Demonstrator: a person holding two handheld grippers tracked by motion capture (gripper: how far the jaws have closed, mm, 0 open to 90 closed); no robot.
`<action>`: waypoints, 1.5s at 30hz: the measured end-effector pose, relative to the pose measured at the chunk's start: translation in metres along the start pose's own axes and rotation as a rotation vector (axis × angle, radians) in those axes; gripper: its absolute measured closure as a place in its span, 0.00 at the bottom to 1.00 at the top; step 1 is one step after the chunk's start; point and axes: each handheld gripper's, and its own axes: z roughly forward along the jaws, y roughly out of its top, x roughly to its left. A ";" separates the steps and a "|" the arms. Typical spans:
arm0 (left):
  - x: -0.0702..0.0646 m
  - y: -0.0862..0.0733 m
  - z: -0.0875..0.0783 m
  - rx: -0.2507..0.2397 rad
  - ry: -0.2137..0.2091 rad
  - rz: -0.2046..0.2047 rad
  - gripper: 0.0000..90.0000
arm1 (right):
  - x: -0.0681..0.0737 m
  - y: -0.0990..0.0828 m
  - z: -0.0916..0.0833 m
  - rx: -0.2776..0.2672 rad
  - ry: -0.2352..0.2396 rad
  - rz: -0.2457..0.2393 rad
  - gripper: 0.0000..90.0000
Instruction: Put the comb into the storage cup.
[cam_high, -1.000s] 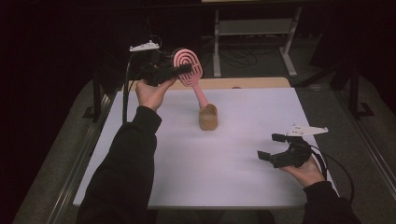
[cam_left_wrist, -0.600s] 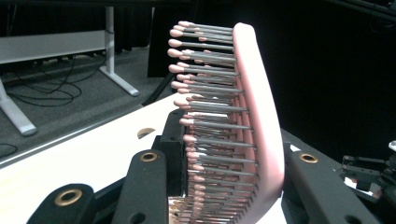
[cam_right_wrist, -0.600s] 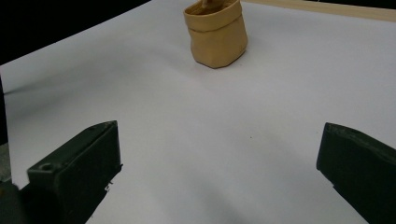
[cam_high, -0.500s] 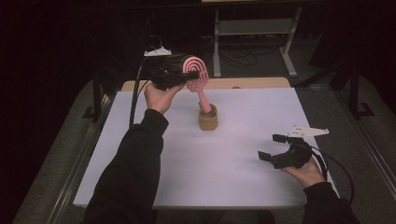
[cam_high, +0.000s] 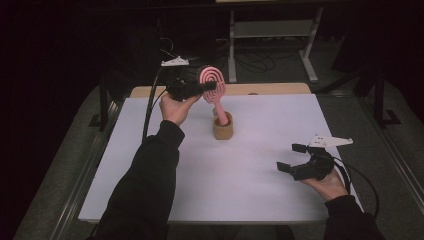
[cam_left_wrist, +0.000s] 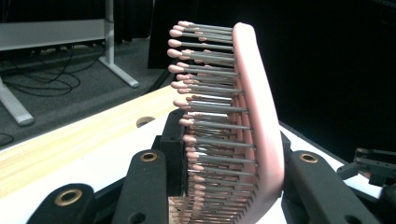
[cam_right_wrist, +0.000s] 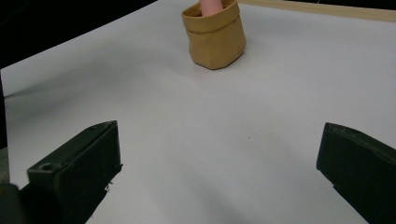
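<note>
pink hairbrush (cam_high: 213, 84) with grey bristles, tan pouch (cam_high: 223, 128), white tabletop (cam_high: 240, 165)

Pink hairbrush (cam_high: 214, 86) upright in tan pot (cam_high: 223, 131)

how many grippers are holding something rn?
1. The left gripper, fingers clamped on the pink hairbrush, whose handle sits in the tan pouch. The right gripper rests open, empty.

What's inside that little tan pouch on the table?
The pink hairbrush's handle stands in the tan pouch, its head clamped by the left tool. The pouch wall hides the handle's tip and anything beneath.
</note>
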 end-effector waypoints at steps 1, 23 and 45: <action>0.001 -0.002 0.001 0.004 0.000 0.004 0.69 | 0.000 0.000 0.000 0.001 0.000 0.000 0.00; 0.008 -0.032 0.018 0.004 0.013 -0.036 0.69 | -0.002 -0.005 -0.004 -0.031 -0.026 0.002 0.00; 0.015 -0.047 0.018 -0.071 0.020 -0.077 0.60 | -0.003 -0.006 -0.004 -0.035 -0.029 0.005 0.00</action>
